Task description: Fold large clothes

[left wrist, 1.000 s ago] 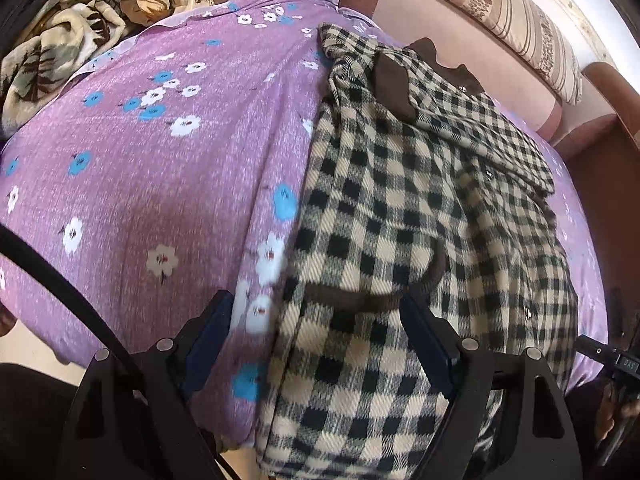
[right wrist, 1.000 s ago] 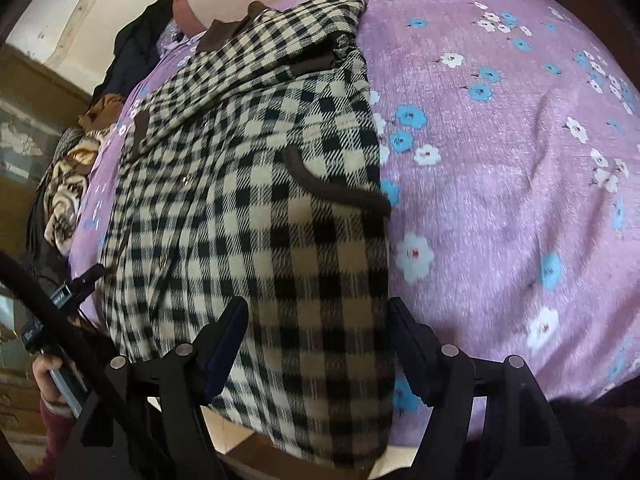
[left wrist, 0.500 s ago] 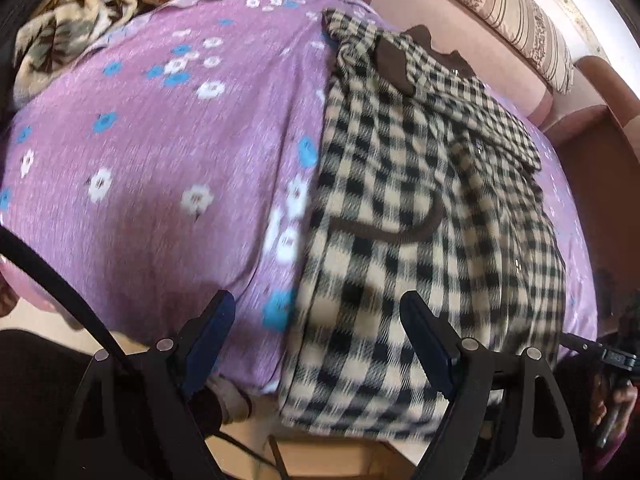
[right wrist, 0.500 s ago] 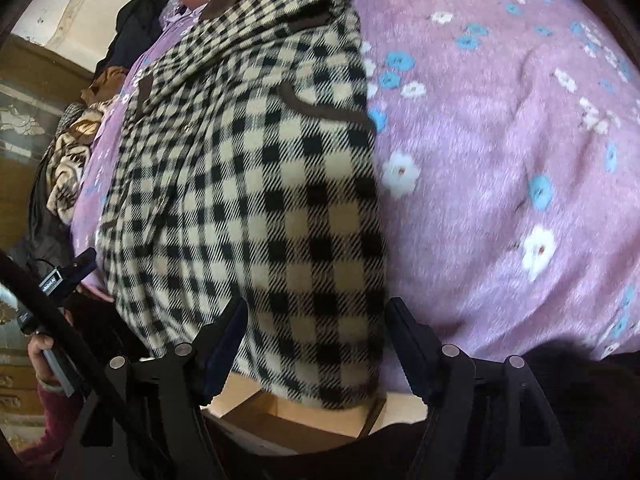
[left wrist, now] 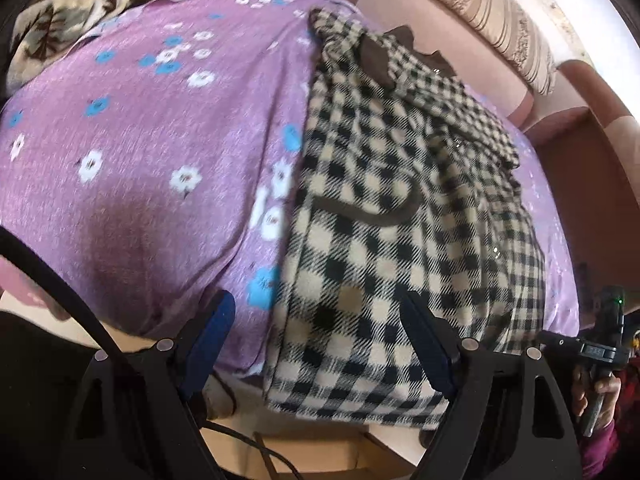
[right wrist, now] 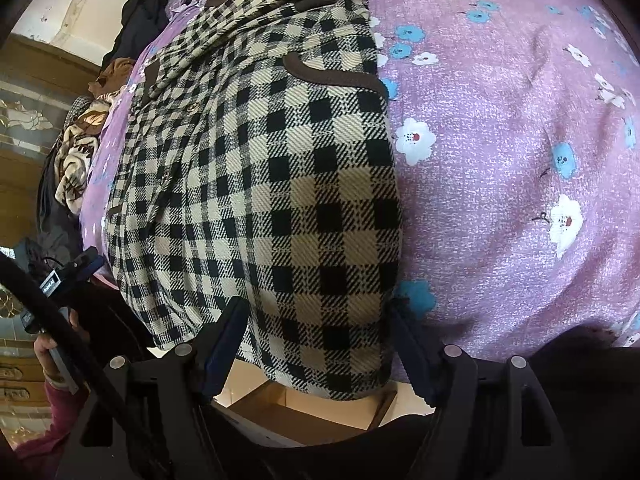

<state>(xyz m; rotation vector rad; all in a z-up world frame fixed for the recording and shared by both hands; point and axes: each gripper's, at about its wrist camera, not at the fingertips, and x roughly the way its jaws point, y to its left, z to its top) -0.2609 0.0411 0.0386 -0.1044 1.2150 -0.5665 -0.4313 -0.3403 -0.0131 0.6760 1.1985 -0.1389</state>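
Observation:
A black-and-cream checked coat [left wrist: 400, 208] with brown collar and pocket trim lies lengthwise on a purple flowered bedsheet [left wrist: 140, 140], its hem hanging over the near bed edge. It also shows in the right wrist view [right wrist: 272, 168]. My left gripper [left wrist: 320, 340] is open, its fingers spread either side of the coat's left hem corner, near the bed edge. My right gripper [right wrist: 316, 340] is open, its fingers spread around the coat's right hem corner. Neither holds the cloth.
A striped bolster [left wrist: 500, 20] and pink headboard [left wrist: 440, 40] lie at the far end. Piled blankets and clothes [left wrist: 60, 12] sit at the far left. A cardboard box [right wrist: 300, 412] is below the bed edge. The right gripper shows in the left view [left wrist: 600, 344].
Both grippers have pulled back and down toward the near bed edge, so the coat's hanging hem now sits between the fingers. Both stay open.

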